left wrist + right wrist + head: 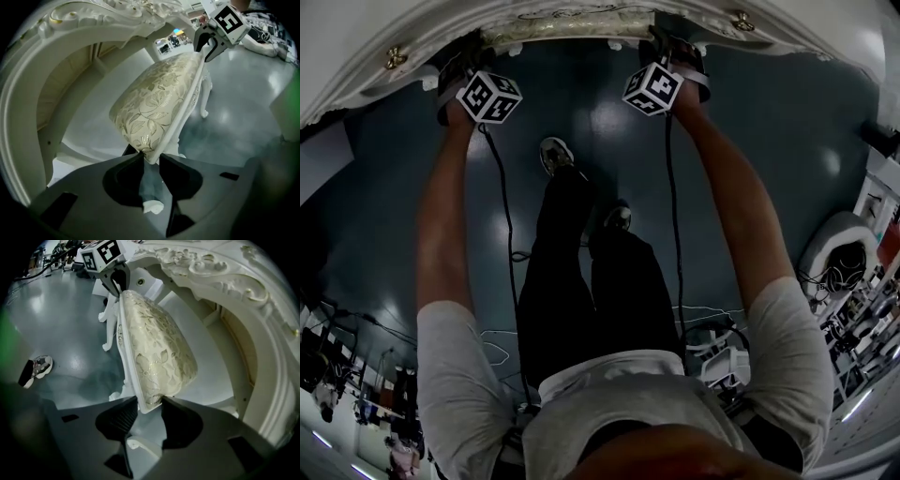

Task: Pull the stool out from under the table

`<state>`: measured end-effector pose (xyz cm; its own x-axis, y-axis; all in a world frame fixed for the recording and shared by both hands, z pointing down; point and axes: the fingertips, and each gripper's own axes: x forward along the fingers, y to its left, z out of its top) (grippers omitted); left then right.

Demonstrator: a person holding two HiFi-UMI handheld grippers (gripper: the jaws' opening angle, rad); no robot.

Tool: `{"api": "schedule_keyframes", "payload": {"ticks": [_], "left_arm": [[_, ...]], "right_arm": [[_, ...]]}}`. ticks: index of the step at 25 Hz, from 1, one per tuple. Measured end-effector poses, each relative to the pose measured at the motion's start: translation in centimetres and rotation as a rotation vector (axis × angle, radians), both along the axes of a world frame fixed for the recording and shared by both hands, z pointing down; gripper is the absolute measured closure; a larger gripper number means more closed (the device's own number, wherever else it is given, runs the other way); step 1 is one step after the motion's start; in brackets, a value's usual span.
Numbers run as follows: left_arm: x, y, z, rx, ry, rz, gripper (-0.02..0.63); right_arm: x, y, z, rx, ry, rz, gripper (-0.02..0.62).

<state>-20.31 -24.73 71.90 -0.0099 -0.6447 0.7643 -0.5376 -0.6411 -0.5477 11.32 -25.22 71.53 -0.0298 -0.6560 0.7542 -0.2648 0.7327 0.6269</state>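
I count one stool, one white table at 12 o'clock, two tongs, my left gripper and right gripper, and two shoes.

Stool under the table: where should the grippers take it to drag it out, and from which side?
Take the stool by its seat edge, one gripper at each end, coming from the open floor side, since the table arches over the rest. The seat thins to an edge that jaws can span. The left gripper and right gripper already clamp those ends.
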Motion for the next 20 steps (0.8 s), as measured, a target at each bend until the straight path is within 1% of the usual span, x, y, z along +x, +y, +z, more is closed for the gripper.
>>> {"api": "schedule_keyframes", "payload": {"ticks": [5, 7, 10, 11, 12, 13, 16, 18, 20], "left_arm": [[0.1, 0.7, -0.1, -0.023, 0.010, -0.026, 0.505], [0.3, 1.1, -0.2, -0.044, 0.008, -0.019, 0.508], [1.1, 2.4, -0.3, -0.092, 0.012, 0.006, 0.508], [1.4, 2.7, -0.3, -0.102, 0.014, 0.006, 0.508], [1.5, 2.9, -0.2, -0.106, 0.015, 0.000, 0.508], [1.5, 3.1, -0.2, -0.108, 0.014, -0.012, 0.509], [1.4, 4.2, -0.1, -0.123, 0.011, -0.066, 0.509], [1.9, 4.4, -0.1, -0.130, 0.021, -0.086, 0.514], [1.9, 4.6, -0.1, -0.127, 0.032, -0.097, 0.512]], "right_arm": [[0.1, 0.7, -0.2, -0.034, -0.006, 0.003, 0.428], [0.2, 1.0, -0.3, -0.050, -0.007, 0.012, 0.431], [1.1, 1.5, -0.7, -0.072, -0.019, 0.049, 0.448], [1.3, 1.6, -0.8, -0.072, -0.027, 0.060, 0.457], [1.5, 1.7, -1.0, -0.067, -0.038, 0.071, 0.480], [1.5, 1.7, -1.2, -0.062, -0.050, 0.080, 0.543], [1.5, 1.9, -1.3, -0.059, -0.044, 0.051, 0.546], [1.9, 2.1, -1.2, -0.053, -0.039, 0.037, 0.537], [2.2, 2.1, -1.3, -0.047, -0.083, 0.064, 0.524]]}}
